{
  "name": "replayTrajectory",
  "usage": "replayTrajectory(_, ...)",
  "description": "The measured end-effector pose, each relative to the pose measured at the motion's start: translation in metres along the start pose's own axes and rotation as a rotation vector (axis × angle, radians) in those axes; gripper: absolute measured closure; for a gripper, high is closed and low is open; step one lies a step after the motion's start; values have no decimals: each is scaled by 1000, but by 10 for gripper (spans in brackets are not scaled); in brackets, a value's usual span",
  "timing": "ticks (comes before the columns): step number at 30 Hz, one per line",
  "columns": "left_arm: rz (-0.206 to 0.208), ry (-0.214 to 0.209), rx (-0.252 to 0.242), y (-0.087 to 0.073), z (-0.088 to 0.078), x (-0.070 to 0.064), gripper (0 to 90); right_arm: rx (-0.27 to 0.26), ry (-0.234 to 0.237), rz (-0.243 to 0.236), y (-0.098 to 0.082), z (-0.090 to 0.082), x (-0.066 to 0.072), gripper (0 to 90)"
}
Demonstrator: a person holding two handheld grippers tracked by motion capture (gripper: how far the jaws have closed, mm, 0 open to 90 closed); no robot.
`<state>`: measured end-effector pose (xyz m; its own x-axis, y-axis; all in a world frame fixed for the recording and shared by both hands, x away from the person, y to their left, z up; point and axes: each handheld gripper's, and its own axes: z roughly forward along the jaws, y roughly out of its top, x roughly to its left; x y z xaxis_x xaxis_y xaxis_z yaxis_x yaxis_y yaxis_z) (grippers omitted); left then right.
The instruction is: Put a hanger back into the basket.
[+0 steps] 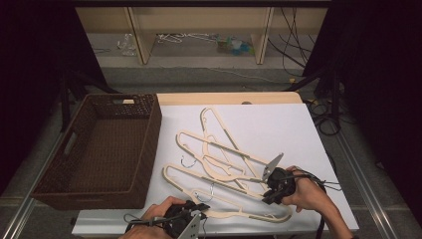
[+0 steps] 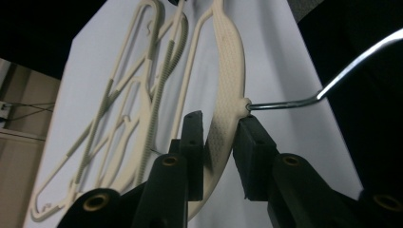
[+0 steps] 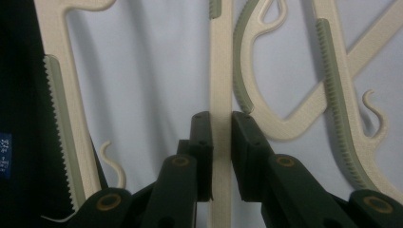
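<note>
White cloth covers the worktop (image 1: 278, 124), with a pile of cream hangers (image 1: 219, 159) tangled across the middle and a dark wicker basket (image 1: 99, 149) just beside it on the left. You have hold of the nearest hanger (image 1: 239, 211), which lies along the front edge of the worktop.

To lift it cleanly, raise both hands together and level, so its metal hook (image 2: 304, 97) does not snag the hangers lying over it, then carry it across to the basket.

Your left gripper (image 2: 218, 142) has its fingers (image 2: 192, 147) nearly closed on the hanger's broad middle, just below the hook; a slight gap shows on one side, so squeeze a touch more before you lift. Your right gripper (image 3: 221, 142) has its fingers (image 3: 247, 147) pressed against a straight bar of a hanger (image 3: 221, 71).
</note>
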<state>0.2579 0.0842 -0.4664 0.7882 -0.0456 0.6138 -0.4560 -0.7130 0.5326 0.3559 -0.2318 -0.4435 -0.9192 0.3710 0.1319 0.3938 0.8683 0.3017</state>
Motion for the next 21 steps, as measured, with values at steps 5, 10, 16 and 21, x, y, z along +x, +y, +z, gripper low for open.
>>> replayTrajectory(5, 83, 24, 4, 6, -4, 3, 794, -2, 20, 17, -3, 7, -3, 772)
replayTrajectory(10, 91, 39, -21, 12, -5, 8, 823, -42, -12, 82, -4, 2, -3, 564)
replayTrajectory(16, 104, 48, -14, 20, -10, 16, 850, -188, -119, 167, -6, -23, -6, 427)
replayTrajectory(21, 56, 55, 14, 30, -16, 24, 854, -362, -252, 193, -12, -46, -11, 356)
